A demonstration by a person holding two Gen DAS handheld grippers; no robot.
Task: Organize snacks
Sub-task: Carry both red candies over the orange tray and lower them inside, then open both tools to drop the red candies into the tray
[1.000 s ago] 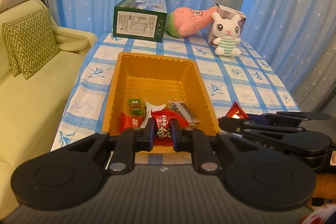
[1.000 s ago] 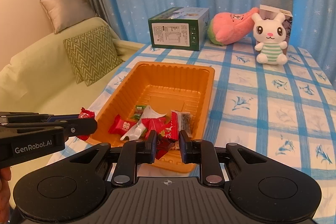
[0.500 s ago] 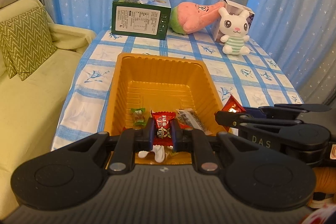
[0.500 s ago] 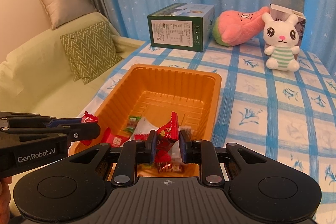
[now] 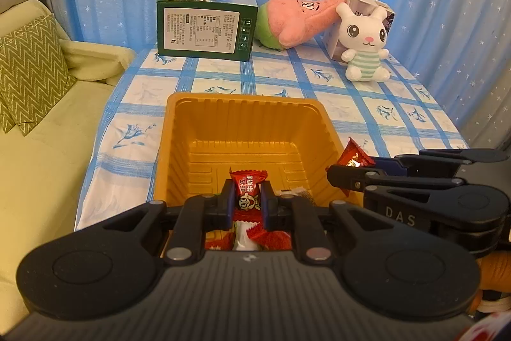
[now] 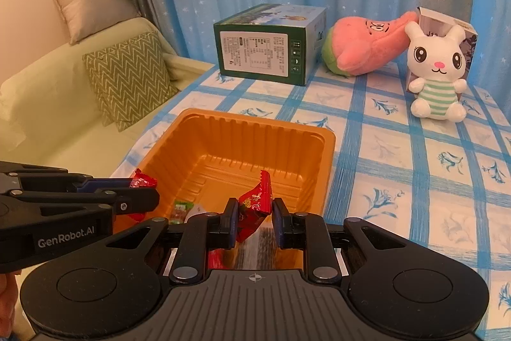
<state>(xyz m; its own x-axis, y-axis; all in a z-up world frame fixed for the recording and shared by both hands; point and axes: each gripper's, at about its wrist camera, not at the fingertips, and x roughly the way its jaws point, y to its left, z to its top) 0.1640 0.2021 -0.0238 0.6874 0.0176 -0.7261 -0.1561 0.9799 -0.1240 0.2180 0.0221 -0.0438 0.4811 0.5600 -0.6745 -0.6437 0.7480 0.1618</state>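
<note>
Because both wrapped sweets look destined for the orange tray [image 5: 246, 114] at lower centre, the left gripper [image 5: 248, 197] pinches a red candy [image 5: 247, 192] above it while the right gripper [image 6: 255, 213] clamps another red candy [image 6: 255, 203] over its near end.

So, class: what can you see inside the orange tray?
Inside the orange tray, the far half is bare ribbed floor. At the near end lie a green-wrapped candy, red wrappers and a white wrapper. The grippers cover the rest, so no count is possible.
</note>
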